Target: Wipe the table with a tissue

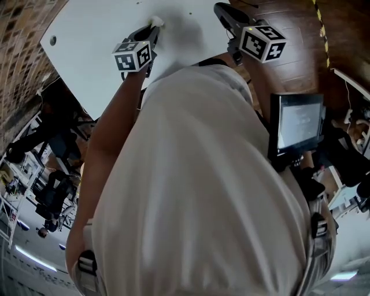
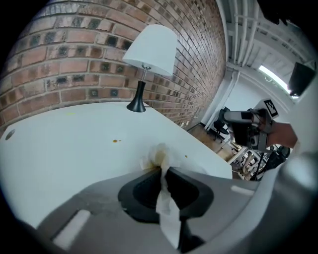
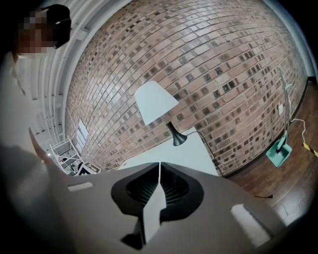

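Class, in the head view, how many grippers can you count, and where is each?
2. The left gripper is at the top, left of centre, over the table, jaws shut on a tissue. The right gripper is right of centre by the table's edge, jaws shut, empty.

The tissue (image 2: pixel 160 156) sits between the fingers (image 2: pixel 141 188) of the left gripper (image 2: pixel 163 171) and touches the bench (image 2: pixel 59 144). Small spots (image 2: pixel 115 141) lie on the bench beyond the tissue, between it and the lamp (image 2: pixel 149 54), which stands near the bench's far edge. The brick wall (image 2: pixel 74 59) is just behind the lamp. The right gripper (image 1: pixel 221 10) is to the right of the left one, near the bench's right edge. A screen (image 1: pixel 299 121) is at the person's right, above the floor (image 1: pixel 295 23).
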`<state>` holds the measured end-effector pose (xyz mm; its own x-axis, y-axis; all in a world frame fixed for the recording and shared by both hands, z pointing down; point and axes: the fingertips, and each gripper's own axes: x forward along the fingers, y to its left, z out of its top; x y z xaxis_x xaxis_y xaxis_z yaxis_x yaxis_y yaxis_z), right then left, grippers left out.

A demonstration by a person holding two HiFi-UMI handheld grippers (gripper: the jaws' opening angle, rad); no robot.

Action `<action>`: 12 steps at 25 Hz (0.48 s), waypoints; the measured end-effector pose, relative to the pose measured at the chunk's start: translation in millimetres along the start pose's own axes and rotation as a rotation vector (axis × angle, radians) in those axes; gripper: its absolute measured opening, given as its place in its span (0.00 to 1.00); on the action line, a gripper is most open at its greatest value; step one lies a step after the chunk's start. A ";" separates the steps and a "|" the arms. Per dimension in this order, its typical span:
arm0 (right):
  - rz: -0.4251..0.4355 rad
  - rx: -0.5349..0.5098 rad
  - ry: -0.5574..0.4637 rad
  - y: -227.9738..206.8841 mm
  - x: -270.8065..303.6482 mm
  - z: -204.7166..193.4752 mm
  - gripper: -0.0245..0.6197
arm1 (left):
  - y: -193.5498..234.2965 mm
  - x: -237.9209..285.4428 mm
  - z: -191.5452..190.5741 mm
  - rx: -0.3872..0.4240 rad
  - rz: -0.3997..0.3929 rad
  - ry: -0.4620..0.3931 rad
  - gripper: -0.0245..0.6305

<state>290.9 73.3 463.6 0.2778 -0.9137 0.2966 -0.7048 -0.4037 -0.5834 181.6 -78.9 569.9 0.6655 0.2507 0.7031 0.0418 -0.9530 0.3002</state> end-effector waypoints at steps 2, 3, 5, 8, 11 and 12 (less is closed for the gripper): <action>-0.002 0.000 -0.002 -3.8 -4.8 1.9 0.06 | -6.1 5.1 1.4 0.010 -0.005 0.007 0.09; -0.003 0.002 -0.002 -3.9 -5.2 1.5 0.06 | -7.0 6.6 1.3 0.014 -0.009 0.009 0.09; -0.005 0.006 -0.002 -3.4 -5.5 0.0 0.06 | -7.8 9.4 2.0 0.023 -0.015 0.014 0.09; -0.013 0.009 -0.002 -6.1 -7.5 -1.3 0.06 | -8.6 16.8 6.2 0.042 -0.018 0.020 0.09; -0.029 0.015 -0.006 -11.6 -11.1 -1.3 0.06 | -8.3 26.7 11.0 0.062 -0.021 0.033 0.09; -0.036 0.020 -0.009 -13.6 -12.6 -1.0 0.06 | -7.7 30.2 12.0 0.064 -0.023 0.040 0.09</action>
<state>296.3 90.3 468.6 0.3085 -0.8991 0.3105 -0.6812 -0.4367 -0.5876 210.3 -66.0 581.1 0.6336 0.2780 0.7220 0.1051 -0.9555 0.2757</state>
